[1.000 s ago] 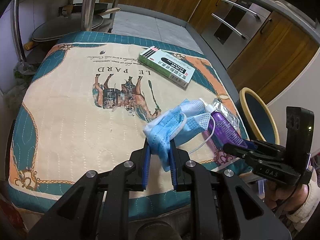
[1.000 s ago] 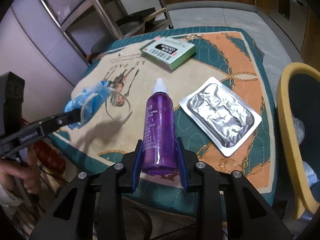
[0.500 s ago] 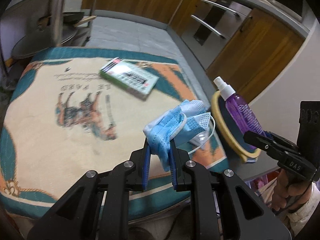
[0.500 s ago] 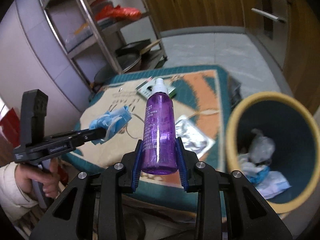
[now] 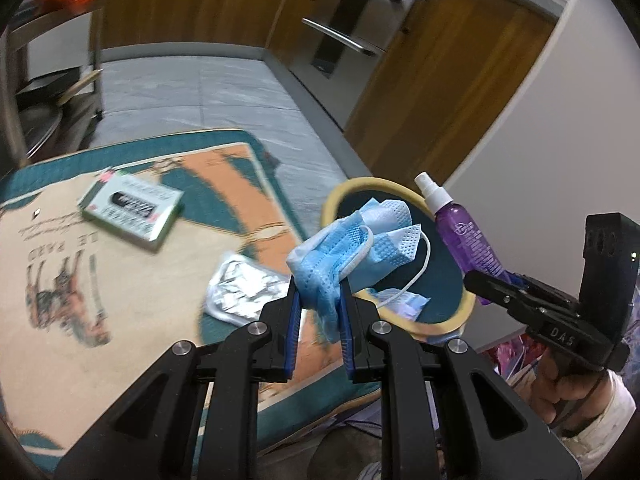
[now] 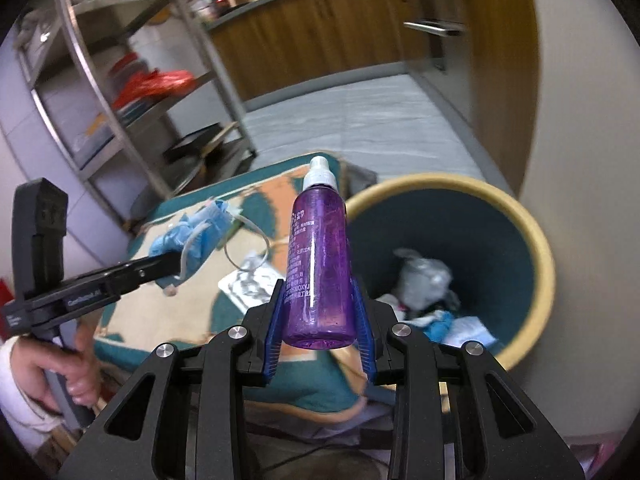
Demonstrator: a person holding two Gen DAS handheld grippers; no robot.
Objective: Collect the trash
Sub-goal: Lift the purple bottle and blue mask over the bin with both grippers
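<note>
Seen from 2 wrist cameras, both blurred. Left gripper (image 5: 319, 300): blue pads pinched a crumpled blue face mask (image 5: 352, 240), its white ear loop dangling, held up in front of the yellow-rimmed bin (image 5: 332, 200). Right gripper (image 6: 320, 312): pads clamped on the lower body of a purple spray bottle (image 6: 320, 264), white nozzle pointing up and away, held near the bin's rim beside the patterned blanket (image 5: 132, 280). Inside the bin: crumpled paper, plastic and blue scraps (image 6: 424, 276). Still lying on the blanket: a silver foil packet (image 5: 240, 292) near the edge closest to the bin, and a green and white box (image 5: 132, 212) farther back. Beyond: grey tiled floor, wooden cabinets, a metal shelf rack (image 6: 132, 92). A hand (image 6: 52, 372) gripped the left gripper's handle
</note>
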